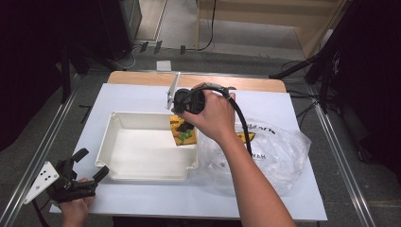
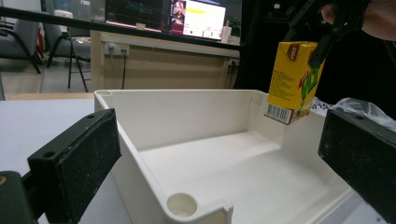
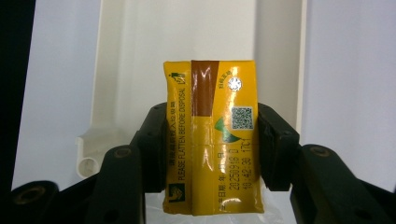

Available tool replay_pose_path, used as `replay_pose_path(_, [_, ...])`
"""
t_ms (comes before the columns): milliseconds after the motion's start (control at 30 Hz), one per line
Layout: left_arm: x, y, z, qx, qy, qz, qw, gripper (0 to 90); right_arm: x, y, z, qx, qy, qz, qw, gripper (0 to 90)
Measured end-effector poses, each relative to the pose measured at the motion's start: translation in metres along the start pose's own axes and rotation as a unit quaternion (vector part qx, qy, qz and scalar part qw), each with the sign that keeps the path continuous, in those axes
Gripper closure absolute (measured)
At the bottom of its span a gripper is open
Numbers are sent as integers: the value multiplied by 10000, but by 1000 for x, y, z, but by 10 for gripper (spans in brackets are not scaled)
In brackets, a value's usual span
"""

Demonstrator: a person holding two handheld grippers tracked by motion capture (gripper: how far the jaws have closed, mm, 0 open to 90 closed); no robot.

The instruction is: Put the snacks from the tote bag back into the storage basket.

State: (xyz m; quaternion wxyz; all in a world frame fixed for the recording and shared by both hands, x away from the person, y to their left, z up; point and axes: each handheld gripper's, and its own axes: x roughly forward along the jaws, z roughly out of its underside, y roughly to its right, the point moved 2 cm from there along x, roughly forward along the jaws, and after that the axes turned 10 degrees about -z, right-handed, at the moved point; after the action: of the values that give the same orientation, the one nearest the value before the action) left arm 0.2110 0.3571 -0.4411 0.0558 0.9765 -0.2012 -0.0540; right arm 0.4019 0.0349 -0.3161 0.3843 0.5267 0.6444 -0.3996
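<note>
The big white table (image 1: 142, 94) holds a white bin (image 1: 142, 165), a clear bag (image 1: 283, 151) lies beside it, R claw (image 3: 212, 144) squeezes a yellow juice box (image 3: 212, 140) above the bin's right side, so next it prob lowers & lets go, while L claw (image 2: 210, 154) waits wide open w/ nothing

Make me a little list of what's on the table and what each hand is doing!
held thing: yellow drink carton, clamped in the right tongs, hanging above the tray's right edge
tray: white plastic tray, nothing lying on its floor
bag: clear plastic bag, on the table right of the tray
left tongs: open, holding nothing, near the tray's front left corner
table: white sheet over the table
</note>
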Motion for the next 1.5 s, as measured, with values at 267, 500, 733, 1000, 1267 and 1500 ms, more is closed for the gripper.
replay_pose_path(267, [0,0,0,3,0,4,10000,0,8,1,3,-24,24,-44,10000,541])
replay_pose_path(500, [0,-1,0,2,5,2,10000,0,15,2,8,30,36,-63,10000,541])
replay_pose_path(733, [0,-1,0,2,7,5,10000,0,22,3,11,-30,62,-100,9999,542])
replay_pose_path(1000, [0,-1,0,6,5,7,10000,0,32,3,15,-35,68,-190,9998,542])
replay_pose_path(1267, [0,-1,0,2,5,3,10000,0,41,4,17,20,56,-215,9998,542])
replay_pose_path(1500, [0,-1,0,5,3,4,10000,0,50,4,20,-1,39,-242,9997,542])
